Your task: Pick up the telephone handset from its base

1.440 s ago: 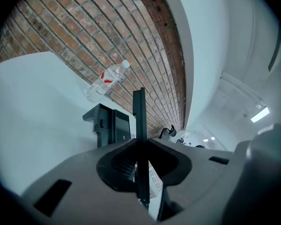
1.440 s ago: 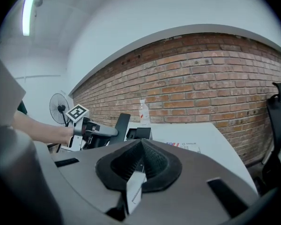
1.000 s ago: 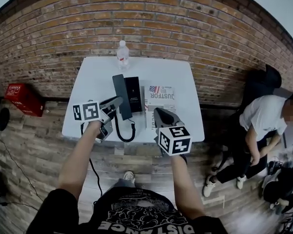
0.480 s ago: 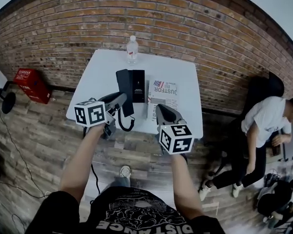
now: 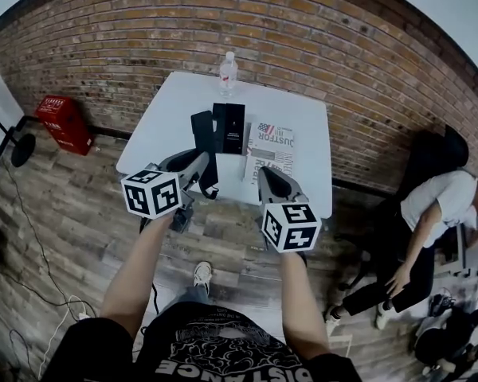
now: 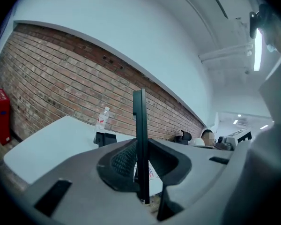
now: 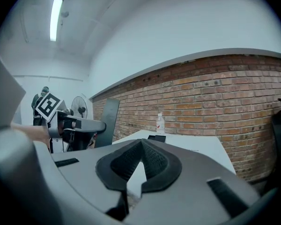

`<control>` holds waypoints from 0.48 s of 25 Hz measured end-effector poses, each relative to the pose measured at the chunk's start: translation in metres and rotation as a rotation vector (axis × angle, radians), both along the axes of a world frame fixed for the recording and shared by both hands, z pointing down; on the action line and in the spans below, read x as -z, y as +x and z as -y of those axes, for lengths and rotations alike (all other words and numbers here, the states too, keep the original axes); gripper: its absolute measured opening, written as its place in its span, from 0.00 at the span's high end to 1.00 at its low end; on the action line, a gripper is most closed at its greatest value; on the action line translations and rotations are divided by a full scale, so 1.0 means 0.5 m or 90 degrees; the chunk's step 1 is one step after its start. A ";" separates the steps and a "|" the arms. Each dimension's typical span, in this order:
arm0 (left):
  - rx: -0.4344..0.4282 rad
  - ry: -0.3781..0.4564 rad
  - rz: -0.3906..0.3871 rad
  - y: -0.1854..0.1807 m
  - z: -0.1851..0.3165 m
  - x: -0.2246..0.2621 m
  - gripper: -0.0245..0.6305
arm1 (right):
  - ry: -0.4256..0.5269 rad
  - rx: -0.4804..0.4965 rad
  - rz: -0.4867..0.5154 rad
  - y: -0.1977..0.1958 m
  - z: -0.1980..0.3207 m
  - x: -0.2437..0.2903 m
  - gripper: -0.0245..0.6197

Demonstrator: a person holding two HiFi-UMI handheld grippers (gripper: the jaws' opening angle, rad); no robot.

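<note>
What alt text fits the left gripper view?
The left gripper has its jaws shut on the telephone handset, seen edge-on and upright. Behind it, a white table carries the phone base and a water bottle, before a brick wall.

Bright, even glow from a ceiling strip light; fisheye-bent edges, dark corners.

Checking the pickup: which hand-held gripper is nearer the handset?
Left. The left hand-held gripper is clamped on the handset; the right hand-held gripper hangs apart, to the handset's right, shut and empty.
</note>
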State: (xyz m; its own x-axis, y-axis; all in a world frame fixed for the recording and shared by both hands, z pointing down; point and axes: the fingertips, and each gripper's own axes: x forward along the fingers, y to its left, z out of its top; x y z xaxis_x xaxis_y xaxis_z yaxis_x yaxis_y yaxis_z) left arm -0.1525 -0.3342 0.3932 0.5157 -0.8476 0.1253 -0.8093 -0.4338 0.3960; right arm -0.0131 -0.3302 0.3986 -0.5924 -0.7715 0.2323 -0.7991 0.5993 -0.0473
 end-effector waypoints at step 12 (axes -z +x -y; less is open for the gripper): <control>0.022 0.010 0.050 0.023 -0.097 -0.012 0.85 | 0.015 0.001 -0.007 0.014 -0.082 0.011 0.96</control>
State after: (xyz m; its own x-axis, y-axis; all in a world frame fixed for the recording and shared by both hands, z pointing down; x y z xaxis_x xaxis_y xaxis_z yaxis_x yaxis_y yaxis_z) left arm -0.1408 -0.2856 0.3993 0.4746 -0.8673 0.1499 -0.8523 -0.4103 0.3244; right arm -0.0061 -0.2895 0.3932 -0.5908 -0.7761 0.2205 -0.7988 0.6011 -0.0246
